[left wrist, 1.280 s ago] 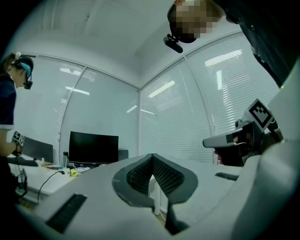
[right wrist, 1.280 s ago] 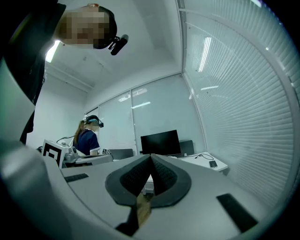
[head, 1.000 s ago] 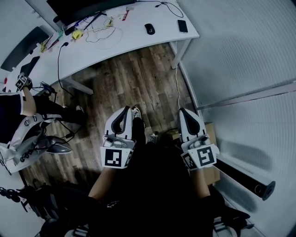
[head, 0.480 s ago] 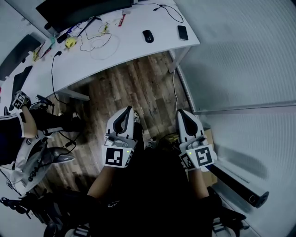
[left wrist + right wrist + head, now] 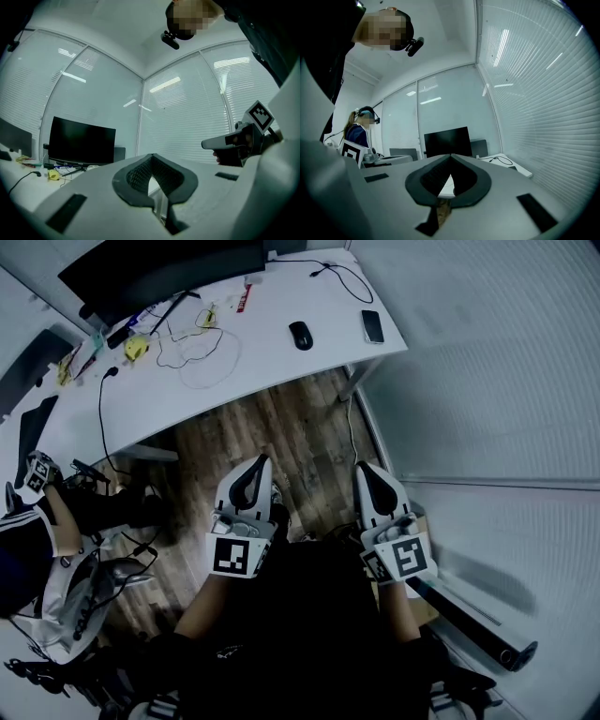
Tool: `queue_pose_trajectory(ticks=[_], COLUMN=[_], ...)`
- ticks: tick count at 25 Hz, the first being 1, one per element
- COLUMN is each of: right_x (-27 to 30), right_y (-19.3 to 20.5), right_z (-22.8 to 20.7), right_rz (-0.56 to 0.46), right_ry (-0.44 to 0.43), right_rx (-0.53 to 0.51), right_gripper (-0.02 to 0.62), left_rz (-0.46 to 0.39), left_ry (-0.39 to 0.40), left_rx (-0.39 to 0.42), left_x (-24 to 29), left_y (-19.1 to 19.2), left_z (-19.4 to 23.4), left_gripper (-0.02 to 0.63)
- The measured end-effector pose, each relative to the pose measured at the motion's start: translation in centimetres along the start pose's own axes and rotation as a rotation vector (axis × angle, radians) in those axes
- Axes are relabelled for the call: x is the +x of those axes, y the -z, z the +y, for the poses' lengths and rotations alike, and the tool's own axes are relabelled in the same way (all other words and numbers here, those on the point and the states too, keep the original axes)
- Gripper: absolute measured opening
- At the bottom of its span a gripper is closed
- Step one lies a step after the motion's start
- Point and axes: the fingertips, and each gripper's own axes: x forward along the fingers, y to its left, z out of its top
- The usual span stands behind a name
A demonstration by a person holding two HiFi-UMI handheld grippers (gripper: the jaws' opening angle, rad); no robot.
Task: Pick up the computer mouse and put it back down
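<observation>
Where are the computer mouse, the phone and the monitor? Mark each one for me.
computer mouse (image 5: 300, 335): head view, middle of its black back.
phone (image 5: 372, 326): head view, centre of its dark face.
monitor (image 5: 164, 276): head view, middle of its black panel.

No word, brand, number or sign is legible anywhere. The left marker cube (image 5: 234, 558) and right marker cube (image 5: 406, 558), lower centre of the head view, show only black-and-white square patterns.
</observation>
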Motion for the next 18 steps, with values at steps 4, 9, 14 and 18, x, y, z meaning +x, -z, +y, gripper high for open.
queue_pose_trajectory(ticks=[4, 9, 14, 18], right_x=[2.9, 6.0, 8.9, 10.2], right_y=[0.3, 0.8, 0.7, 0.7], right_z=[-0.6, -1.2, -0.5, -0.6], right_rz=[0.007, 0.017, 0.015, 0.014], right_ry=[0.039, 0.082, 0.091, 0.094], right_rx=[0.002, 0.009, 0.001, -0.003], right_gripper=[-0.003, -0.003, -0.003, -0.003], left_rz=[-0.007, -0.013, -0.021, -0.005], left_ry=[0.03, 0.061, 0.059, 0.045], left_rx=[0.0, 0.003, -0.005, -0.023], left_x=[2.2, 4.1, 4.7, 5.3], left_y=[-0.1, -0.4, -0.7, -0.2], left_z=[2.3, 4.8, 7.6, 9.1], left_gripper=[0.006, 0.006, 0.006, 0.006])
